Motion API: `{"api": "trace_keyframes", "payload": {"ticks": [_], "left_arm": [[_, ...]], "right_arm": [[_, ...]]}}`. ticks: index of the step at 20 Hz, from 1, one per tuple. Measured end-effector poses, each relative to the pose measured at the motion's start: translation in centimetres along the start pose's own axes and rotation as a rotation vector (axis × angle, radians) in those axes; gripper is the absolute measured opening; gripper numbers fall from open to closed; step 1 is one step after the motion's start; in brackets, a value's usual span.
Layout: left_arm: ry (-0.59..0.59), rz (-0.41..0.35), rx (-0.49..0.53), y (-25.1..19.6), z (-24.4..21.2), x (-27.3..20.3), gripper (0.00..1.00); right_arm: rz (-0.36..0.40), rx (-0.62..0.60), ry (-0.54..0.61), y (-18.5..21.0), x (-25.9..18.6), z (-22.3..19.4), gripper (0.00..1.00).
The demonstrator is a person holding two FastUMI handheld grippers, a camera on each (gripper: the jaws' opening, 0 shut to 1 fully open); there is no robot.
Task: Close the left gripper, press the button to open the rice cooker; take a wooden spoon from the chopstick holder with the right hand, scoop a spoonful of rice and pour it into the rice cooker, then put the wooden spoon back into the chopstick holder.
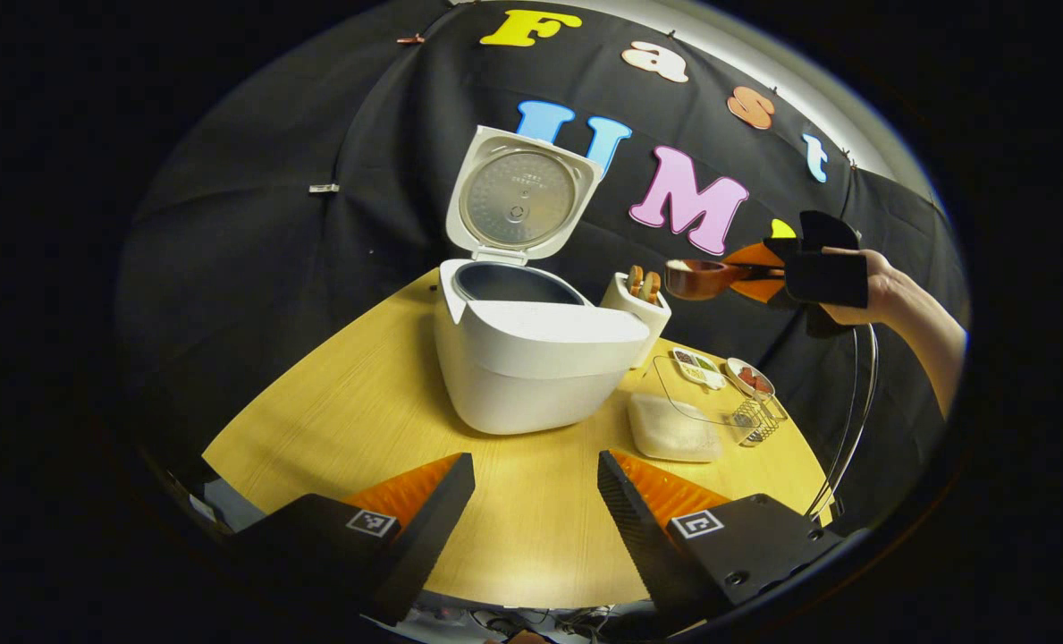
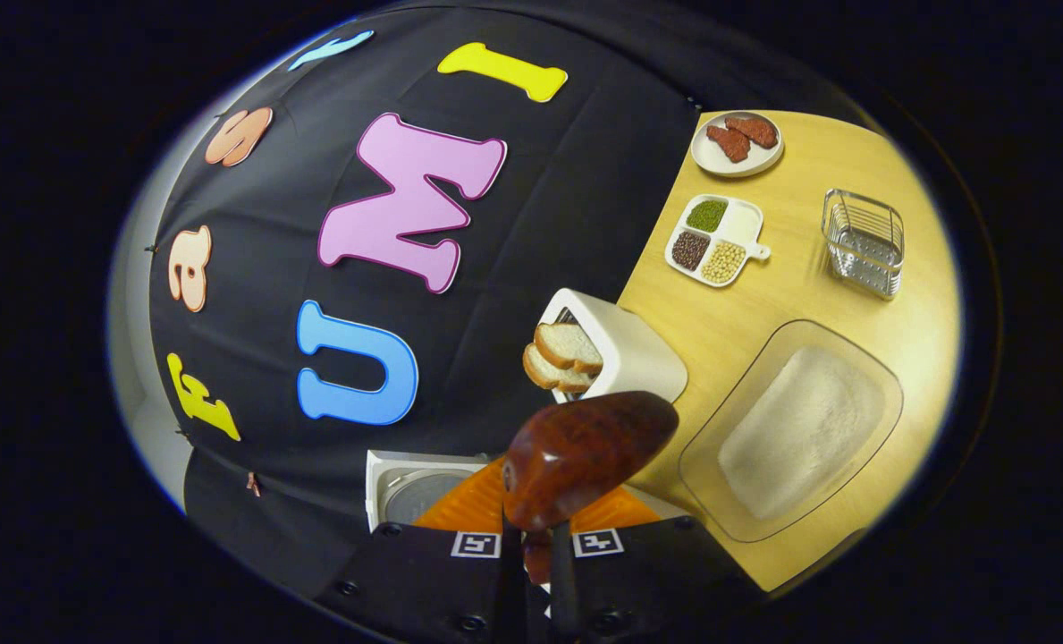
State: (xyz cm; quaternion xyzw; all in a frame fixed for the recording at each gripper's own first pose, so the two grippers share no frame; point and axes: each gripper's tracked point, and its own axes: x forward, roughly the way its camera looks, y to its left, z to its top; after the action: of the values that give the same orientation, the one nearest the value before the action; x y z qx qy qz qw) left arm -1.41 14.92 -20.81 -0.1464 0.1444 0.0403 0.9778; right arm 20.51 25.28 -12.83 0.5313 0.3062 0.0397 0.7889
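Right gripper (image 2: 538,572) clamped on wooden spoon (image 2: 585,452); keep its bowl level and dip into the rice tray (image 2: 795,429) near the tabletop's (image 2: 853,295) edge, left gripper (image 1: 535,501) released.

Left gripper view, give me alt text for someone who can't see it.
A white rice cooker stands open on a wooden table, lid up. To its right, the right tool, held in a hand, carries a wooden spoon in the air above the holder. The left tool sits open in the foreground, near a tray of rice.
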Motion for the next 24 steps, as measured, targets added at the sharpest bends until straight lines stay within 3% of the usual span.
{"api": "trace_keyframes", "payload": {"ticks": [10,13,18,24], "left_arm": [[-0.009,0.085,-0.082,4.4,-0.7,-1.5,0.96],[-0.02,0.092,-0.15,5.0,-0.1,-1.7,0.96],[-0.028,0.117,-0.152,6.3,0.2,-1.6,0.96],[-0.044,0.134,-0.194,6.9,0.9,-2.0,0.96]], "right_arm": [[0.055,-0.109,0.062,5.8,5.4,-8.2,0.14],[0.071,-0.16,0.068,7.0,7.5,-10.5,0.14],[0.055,-0.416,0.005,7.7,10.4,-12.4,0.14],[0.105,-0.734,-0.056,8.4,13.1,-14.0,0.14]]}}
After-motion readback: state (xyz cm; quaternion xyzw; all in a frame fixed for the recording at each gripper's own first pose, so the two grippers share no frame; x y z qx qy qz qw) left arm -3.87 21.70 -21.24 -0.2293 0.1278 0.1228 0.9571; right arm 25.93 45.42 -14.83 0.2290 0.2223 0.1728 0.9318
